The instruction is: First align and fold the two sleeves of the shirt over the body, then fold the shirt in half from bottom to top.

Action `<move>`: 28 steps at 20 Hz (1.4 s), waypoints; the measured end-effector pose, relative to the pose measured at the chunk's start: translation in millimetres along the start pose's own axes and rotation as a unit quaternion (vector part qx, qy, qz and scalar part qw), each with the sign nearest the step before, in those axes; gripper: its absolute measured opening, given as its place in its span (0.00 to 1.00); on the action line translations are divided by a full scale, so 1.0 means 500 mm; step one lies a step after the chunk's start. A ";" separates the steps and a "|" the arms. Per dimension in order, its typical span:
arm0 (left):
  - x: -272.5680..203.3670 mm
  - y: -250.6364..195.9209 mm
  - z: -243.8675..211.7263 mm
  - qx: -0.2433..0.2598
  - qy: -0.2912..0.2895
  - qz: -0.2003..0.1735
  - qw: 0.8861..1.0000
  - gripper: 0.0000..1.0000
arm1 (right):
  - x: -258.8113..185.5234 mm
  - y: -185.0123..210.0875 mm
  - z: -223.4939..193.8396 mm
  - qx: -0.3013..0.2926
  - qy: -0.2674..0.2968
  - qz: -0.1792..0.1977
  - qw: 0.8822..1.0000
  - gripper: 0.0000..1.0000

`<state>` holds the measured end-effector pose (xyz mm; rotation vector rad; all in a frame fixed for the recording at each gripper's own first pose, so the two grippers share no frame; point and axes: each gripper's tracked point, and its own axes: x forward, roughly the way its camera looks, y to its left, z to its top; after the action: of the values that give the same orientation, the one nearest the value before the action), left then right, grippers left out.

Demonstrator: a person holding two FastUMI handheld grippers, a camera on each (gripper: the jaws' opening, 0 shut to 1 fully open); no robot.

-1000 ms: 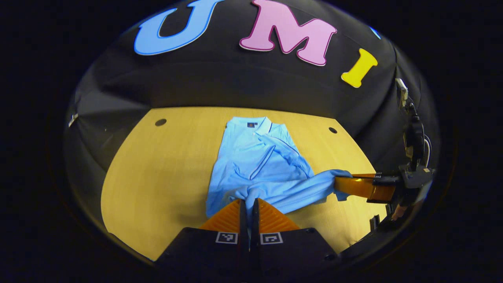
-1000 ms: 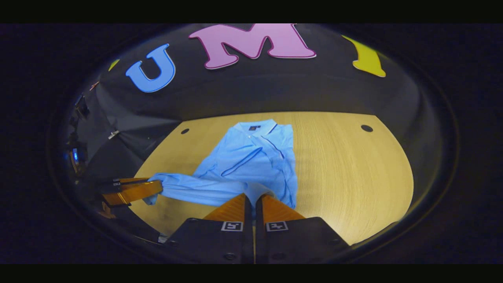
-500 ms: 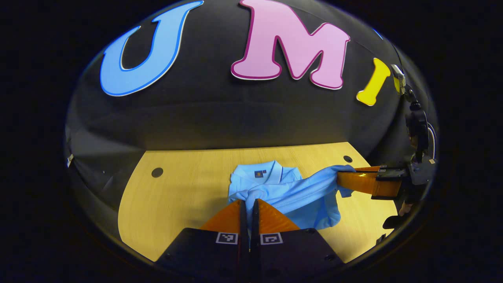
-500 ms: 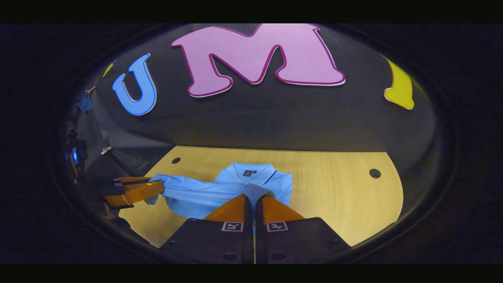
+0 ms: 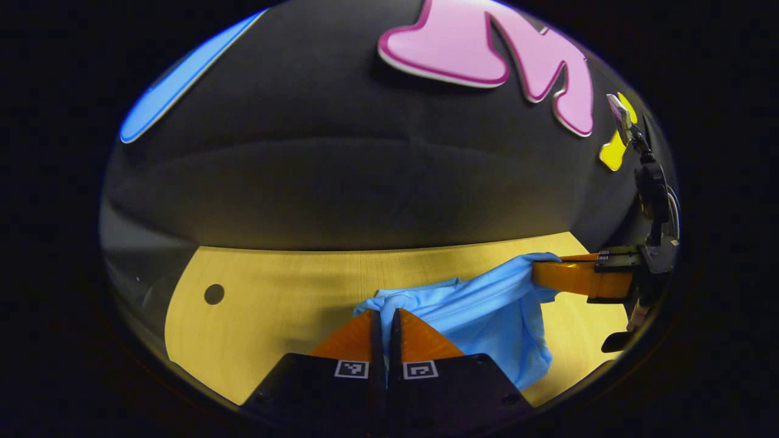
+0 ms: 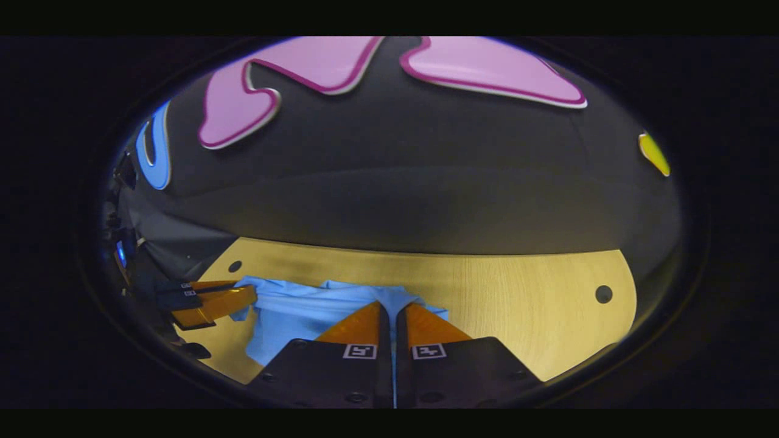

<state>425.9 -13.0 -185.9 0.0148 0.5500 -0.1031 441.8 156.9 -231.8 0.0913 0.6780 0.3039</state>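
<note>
Left gripper view has my left gripper (image 5: 385, 313) at six o'clock, its two fingers pressed together on a bunched edge of the light blue cotton shirt (image 5: 487, 310). From there the cloth stretches toward three o'clock, where my right gripper (image 5: 538, 271) pinches the other corner, and a loose fold hangs down at about five o'clock over the pale wooden table (image 5: 274, 304). In the right gripper view my right gripper (image 6: 392, 307) sits at six o'clock, jaws closed on the shirt (image 6: 292, 307), while my left gripper (image 6: 251, 293) grips the fabric at nine o'clock above the table (image 6: 517, 292).
</note>
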 end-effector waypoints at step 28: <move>-0.572 0.015 0.082 -0.024 -0.237 0.048 0.970 0.97 | -0.551 0.054 -0.026 -0.003 -0.155 -0.093 0.983 0.98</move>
<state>205.5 19.6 -1.8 -0.0303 0.0735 0.0038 224.1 98.3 -70.9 0.0672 0.3716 0.1082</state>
